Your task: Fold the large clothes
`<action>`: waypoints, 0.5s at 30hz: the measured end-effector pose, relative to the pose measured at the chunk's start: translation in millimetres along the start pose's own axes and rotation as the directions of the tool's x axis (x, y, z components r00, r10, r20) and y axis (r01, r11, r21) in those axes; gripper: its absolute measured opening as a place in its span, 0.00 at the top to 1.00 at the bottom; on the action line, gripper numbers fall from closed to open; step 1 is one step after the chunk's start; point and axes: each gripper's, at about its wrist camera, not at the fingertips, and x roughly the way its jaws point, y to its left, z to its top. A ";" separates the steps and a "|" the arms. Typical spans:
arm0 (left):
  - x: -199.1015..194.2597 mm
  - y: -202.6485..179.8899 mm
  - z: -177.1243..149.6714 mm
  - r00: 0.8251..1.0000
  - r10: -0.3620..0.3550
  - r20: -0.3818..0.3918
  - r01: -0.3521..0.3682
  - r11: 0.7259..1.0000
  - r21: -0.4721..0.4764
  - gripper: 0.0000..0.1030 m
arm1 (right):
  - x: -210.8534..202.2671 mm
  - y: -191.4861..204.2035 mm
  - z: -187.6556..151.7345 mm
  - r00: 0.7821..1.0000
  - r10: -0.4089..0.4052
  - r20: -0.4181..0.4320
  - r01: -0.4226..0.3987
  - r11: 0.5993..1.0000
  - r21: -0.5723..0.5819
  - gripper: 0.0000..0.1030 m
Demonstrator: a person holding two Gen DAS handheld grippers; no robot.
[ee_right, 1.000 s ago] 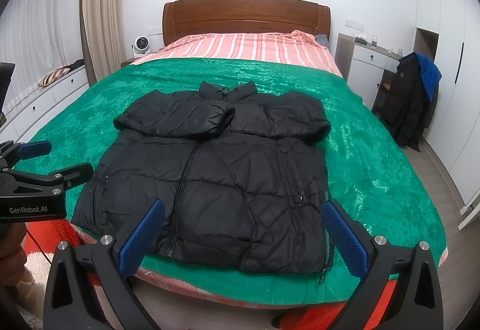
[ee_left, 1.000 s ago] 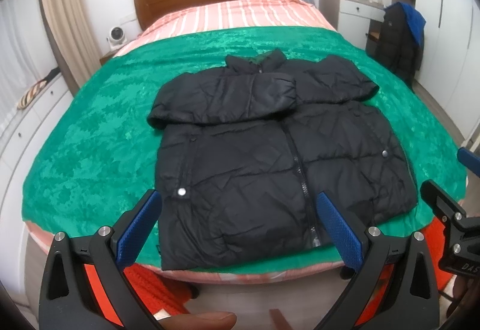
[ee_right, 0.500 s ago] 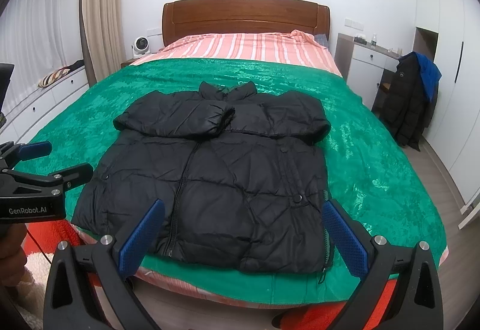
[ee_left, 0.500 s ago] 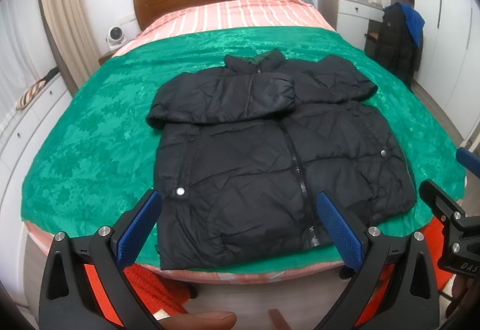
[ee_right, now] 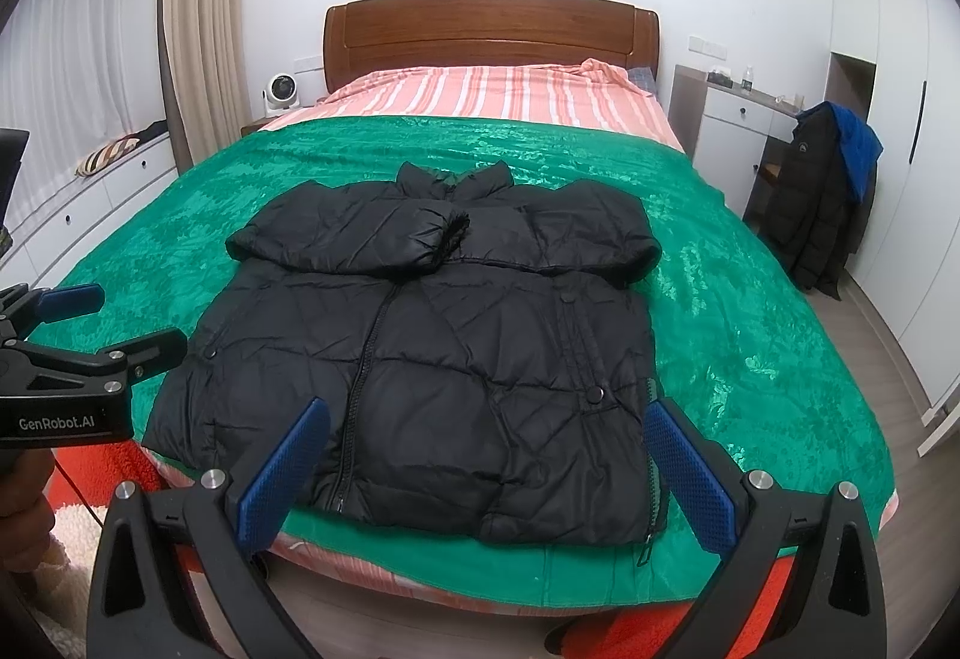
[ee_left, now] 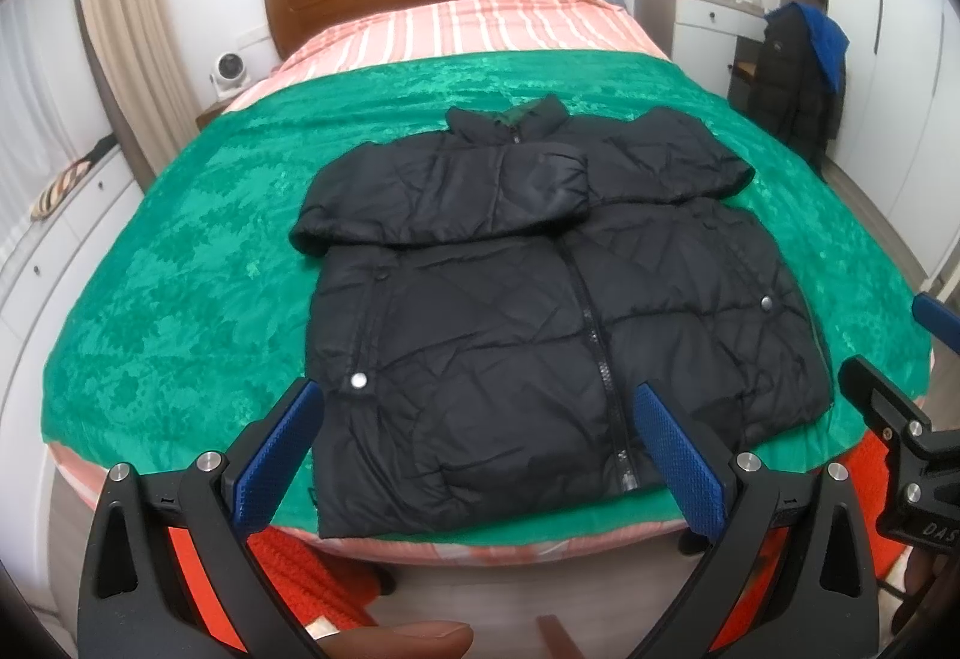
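A bed (ee_right: 750, 335) with a wooden headboard (ee_right: 489, 32) carries a green blanket (ee_right: 720, 299) over a pink striped sheet (ee_right: 498, 92) — the sheet shows bare near the headboard. A black puffer jacket (ee_right: 432, 353) lies flat on the blanket at the foot end — zipped, collar toward the headboard, both sleeves folded across its chest.

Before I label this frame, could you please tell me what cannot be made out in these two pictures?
- Back of the black jacket: both views, hidden against the green blanket.
- Chest beneath the folded sleeves: both views, covered by them.
- Items on the white desk: right wrist view, too small.
- Right tool: in the left wrist view, cut off by the right edge.
- Person: only fingertips show at the frame edges.
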 end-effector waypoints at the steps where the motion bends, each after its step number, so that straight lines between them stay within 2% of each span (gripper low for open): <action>1: 0.0 0.1 0.1 1.000 0.000 0.001 0.000 1.000 0.000 0.00 | 0.1 -0.4 0.1 1.000 0.000 0.000 0.000 1.000 0.001 0.00; 15: -0.1 -0.7 -1.2 1.000 0.000 0.004 0.000 1.000 -0.001 0.00 | 0.7 -1.6 -0.4 1.000 0.000 0.002 0.000 1.000 0.003 0.00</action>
